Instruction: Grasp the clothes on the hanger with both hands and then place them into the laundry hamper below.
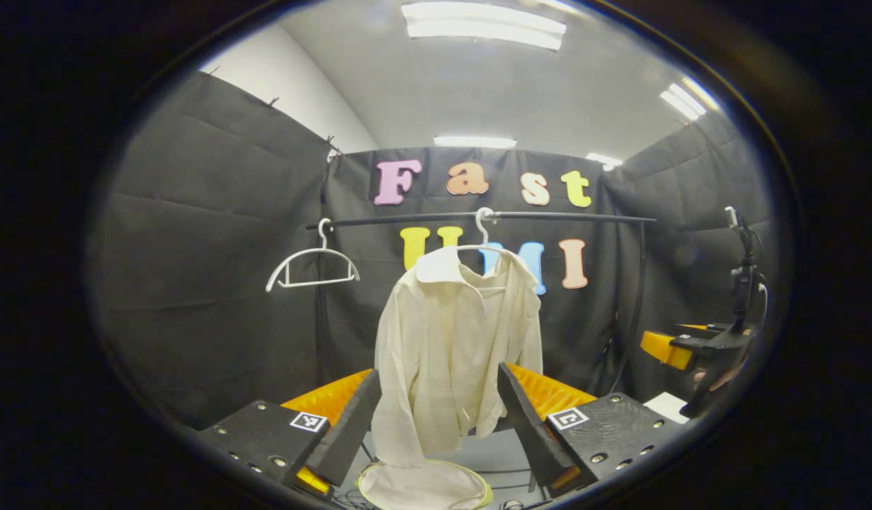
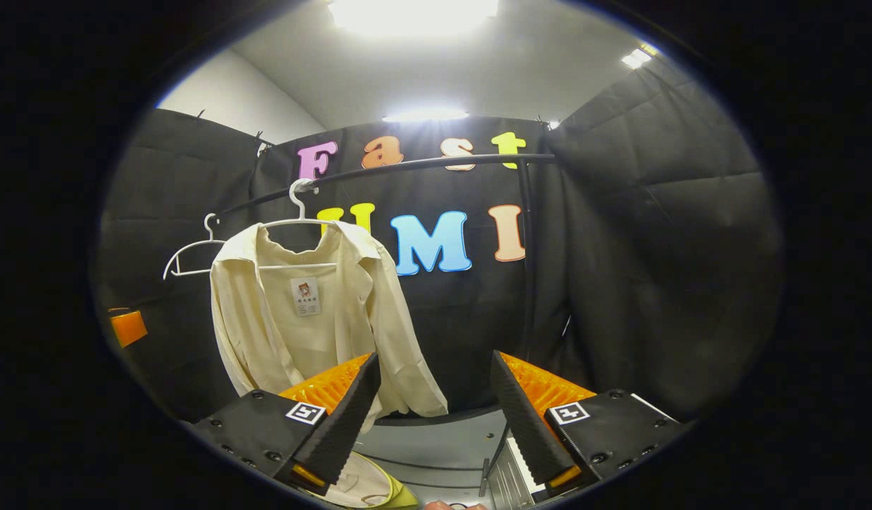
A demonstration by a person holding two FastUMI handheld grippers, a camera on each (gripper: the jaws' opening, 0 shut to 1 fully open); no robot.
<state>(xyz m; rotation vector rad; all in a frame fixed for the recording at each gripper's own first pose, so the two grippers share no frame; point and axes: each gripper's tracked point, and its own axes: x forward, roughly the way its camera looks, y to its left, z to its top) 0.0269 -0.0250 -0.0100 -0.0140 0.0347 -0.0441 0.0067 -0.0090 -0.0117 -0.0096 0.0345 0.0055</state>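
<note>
A cream long-sleeved shirt (image 1: pixel 453 340) hangs on a white hanger (image 1: pixel 483 239) from a dark rail (image 1: pixel 478 216). It hangs straight ahead of my left gripper (image 1: pixel 439 400), whose fingers stand wide open with the shirt seen beyond them. In the right gripper view the same shirt (image 2: pixel 308 312) hangs up and to the left of my right gripper (image 2: pixel 436 389), which is open and holds nothing. The hamper (image 1: pixel 425 485), round with a yellow-green rim, sits on the floor below the shirt; its rim (image 2: pixel 400 496) also peeks in low down. The right gripper (image 1: pixel 698 347) shows at the far right.
A second white hanger (image 1: pixel 312 265) hangs bare on the rail, left of the shirt. The rail's upright post (image 2: pixel 528 255) stands at its right end. Black cloth walls close in on all sides. A grey floor lies below.
</note>
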